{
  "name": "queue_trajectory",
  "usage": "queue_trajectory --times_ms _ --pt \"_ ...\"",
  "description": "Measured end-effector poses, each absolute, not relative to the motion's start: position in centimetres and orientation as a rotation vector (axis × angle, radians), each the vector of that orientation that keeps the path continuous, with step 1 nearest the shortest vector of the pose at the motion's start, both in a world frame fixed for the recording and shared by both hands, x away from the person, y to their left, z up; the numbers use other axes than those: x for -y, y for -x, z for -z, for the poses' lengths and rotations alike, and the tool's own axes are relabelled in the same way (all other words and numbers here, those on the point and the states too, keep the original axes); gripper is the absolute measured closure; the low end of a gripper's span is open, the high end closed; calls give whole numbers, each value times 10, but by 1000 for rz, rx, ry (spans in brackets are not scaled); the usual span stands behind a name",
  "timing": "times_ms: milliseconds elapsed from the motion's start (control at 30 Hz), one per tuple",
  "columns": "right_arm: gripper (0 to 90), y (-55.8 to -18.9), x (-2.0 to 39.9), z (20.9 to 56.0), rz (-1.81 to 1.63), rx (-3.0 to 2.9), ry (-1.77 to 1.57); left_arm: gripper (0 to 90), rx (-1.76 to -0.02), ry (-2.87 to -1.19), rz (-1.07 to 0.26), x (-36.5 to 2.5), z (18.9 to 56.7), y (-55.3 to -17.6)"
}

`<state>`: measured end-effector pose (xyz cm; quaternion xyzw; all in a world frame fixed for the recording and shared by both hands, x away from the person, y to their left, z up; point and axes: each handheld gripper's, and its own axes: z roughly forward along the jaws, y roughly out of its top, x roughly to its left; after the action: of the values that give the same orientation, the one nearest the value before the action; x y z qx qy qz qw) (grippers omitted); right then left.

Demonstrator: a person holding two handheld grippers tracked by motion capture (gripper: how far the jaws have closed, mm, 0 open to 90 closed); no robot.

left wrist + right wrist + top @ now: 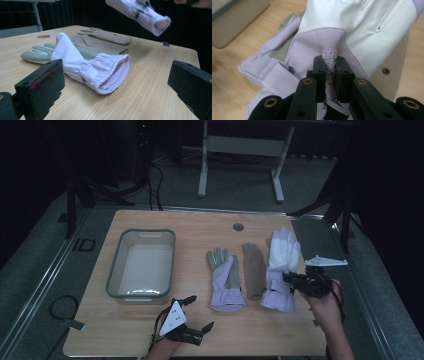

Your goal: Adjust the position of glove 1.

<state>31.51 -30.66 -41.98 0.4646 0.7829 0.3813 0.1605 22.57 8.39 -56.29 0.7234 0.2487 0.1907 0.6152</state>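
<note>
Your left gripper sits nearest, low over the worktop, jaws spread wide on nothing. Your right gripper (jaws clenched) pinches a fold of the white-and-lilac glove, lifted off the worktop beside the tan glove. Farther left stands the grey bin.

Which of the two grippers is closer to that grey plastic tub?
The left. The left gripper hovers open just beside the grey tub's near right corner. The right gripper is across the table, past two gloves, shut on the white glove.
</note>
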Motion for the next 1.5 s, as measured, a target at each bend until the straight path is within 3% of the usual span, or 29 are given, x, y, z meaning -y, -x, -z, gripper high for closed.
queue_trajectory --times_ms 367,800,1500 --pt "804 -328 250 398 -1137 -2257 -1326 10 -575 -1661 -441 -84 563 -225" --pt "803 -347 173 434 -1017 -2375 -1337 9 -574 -1661 -440 -84 563 -225" --pt "792 -377 144 486 -808 -2465 -1398 9 -576 -1663 -439 -84 563 -226"
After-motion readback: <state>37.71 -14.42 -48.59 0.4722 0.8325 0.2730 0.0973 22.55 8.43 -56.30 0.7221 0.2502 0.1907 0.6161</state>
